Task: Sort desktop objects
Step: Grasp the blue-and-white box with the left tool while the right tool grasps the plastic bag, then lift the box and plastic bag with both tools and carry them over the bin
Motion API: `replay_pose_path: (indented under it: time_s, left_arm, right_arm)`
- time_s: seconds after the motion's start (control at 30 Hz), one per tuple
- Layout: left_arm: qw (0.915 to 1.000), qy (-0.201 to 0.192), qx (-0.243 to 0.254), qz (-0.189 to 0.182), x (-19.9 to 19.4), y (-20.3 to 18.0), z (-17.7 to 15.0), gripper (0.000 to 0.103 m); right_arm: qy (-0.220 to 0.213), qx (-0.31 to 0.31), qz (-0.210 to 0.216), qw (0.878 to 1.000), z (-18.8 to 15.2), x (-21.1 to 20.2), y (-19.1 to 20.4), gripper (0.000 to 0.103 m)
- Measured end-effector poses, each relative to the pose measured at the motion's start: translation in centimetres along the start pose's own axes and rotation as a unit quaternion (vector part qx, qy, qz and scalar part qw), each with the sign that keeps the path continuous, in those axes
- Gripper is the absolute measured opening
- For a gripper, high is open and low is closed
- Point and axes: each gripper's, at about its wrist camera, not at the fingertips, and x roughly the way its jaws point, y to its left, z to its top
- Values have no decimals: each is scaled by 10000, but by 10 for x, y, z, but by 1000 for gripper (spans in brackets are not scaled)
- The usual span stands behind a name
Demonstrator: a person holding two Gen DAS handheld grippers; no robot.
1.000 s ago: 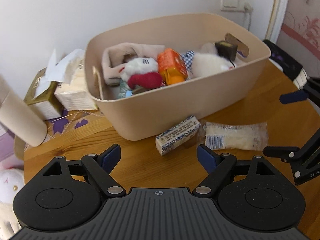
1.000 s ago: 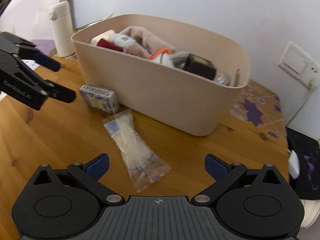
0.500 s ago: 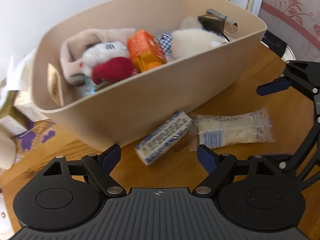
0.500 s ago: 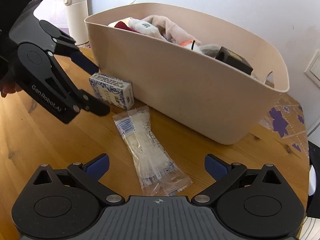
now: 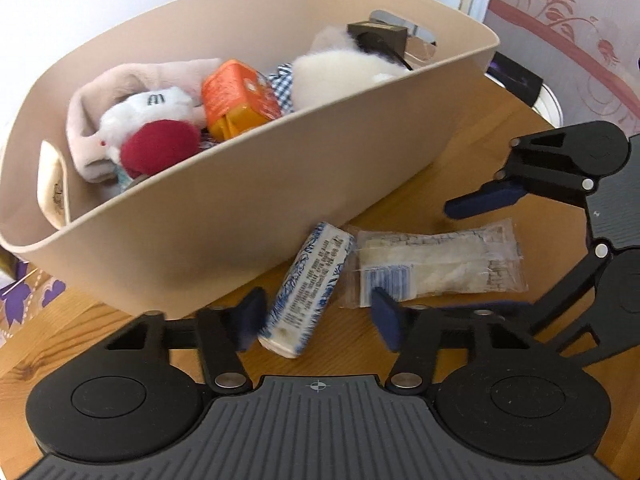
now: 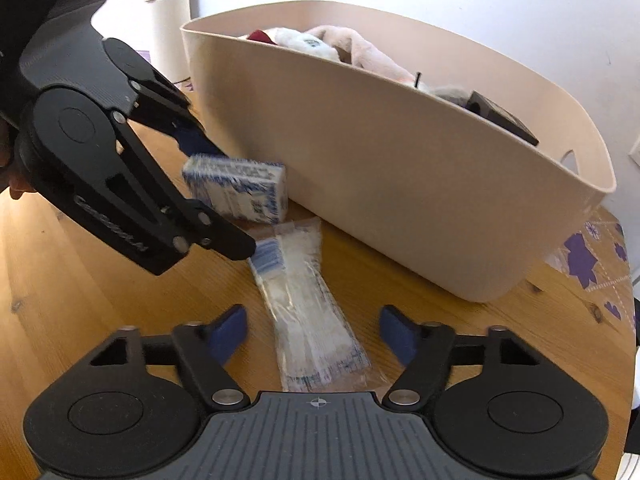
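Observation:
A blue-and-white patterned box (image 5: 308, 288) lies on the wooden table against the beige bin (image 5: 248, 216). It sits between the closing jaws of my left gripper (image 5: 319, 318). One pad touches its side and wood still shows between the box and the other pad. Beside the box lies a clear plastic packet (image 6: 310, 320) with white contents. My right gripper (image 6: 312, 334) straddles the packet, jaws closing, with a gap on each side. The right wrist view shows the left gripper (image 6: 218, 196) around the box (image 6: 240, 188). The left wrist view shows the right gripper (image 5: 490, 254) over the packet (image 5: 436, 268).
The bin (image 6: 400, 168) holds plush toys, an orange carton (image 5: 236, 100) and a dark block (image 5: 378, 36). A white flask (image 6: 168, 20) stands behind it at the left. The table's rounded edge (image 6: 632, 320) runs close on the right.
Both grippers have dropped closer to the table and their jaws have narrowed. The patterned box has swung round so one end faces the left camera.

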Motion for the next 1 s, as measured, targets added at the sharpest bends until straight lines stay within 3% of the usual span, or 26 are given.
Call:
replay_pose_path:
  time_s: [0.07,0.1,0.13,0.87,1.0]
  left_arm:
    - [10000,-11,64,-24,-1,-2,0,37]
    - [9999,22,91,-42,1,-2,0,26]
    - [9999,64,112,-43,1,-2,0,22]
    - [9998,144,120,20,-40,-19,-37,19]
    - [9999,71,91,64,-54,-22,-41,19]
  right_arm:
    - [-16,28,39,10000,-1,-2,1,52]
    - [-20,61,53,10000,-1,-4,1,40]
    - [-13,73,98,9999,-2,-5,2,34]
    - [-3,147,-12,9999,-45,-60,27,27]
    - [-36,155,-73,9998,-54,-73,13,27]
